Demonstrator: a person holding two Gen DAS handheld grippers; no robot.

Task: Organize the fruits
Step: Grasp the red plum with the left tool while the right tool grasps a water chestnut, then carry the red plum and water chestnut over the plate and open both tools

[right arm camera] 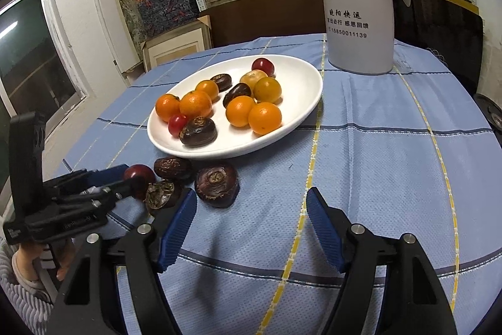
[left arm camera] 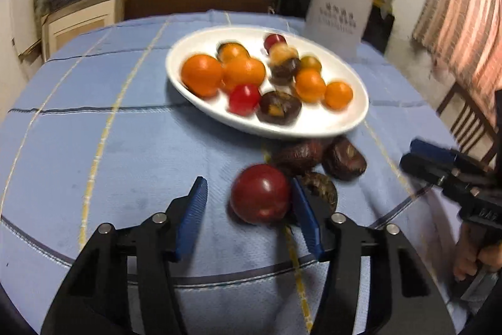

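Observation:
A dark red cherry tomato (left arm camera: 260, 193) lies on the blue tablecloth between the jaws of my left gripper (left arm camera: 248, 182). The right pad touches it and the left pad stands apart, so the gripper is open. Three dark brown water chestnuts (left arm camera: 343, 157) lie just beyond the tomato. A white oval plate (left arm camera: 313, 127) farther back holds several oranges, cherry tomatoes and chestnuts. In the right wrist view my right gripper (right arm camera: 251, 193) is open over bare cloth, with the nearest chestnut (right arm camera: 216, 184) just left of it. The left gripper (right arm camera: 125, 178) straddles the tomato (right arm camera: 139, 173) there.
A tall white jug (right arm camera: 359, 5) stands behind the plate (right arm camera: 298, 77) at the table's far right. Shelves with boxes fill the back wall. A wooden chair (left arm camera: 464, 115) stands off the table's right edge. A hand (right arm camera: 28, 266) holds the left gripper's handle.

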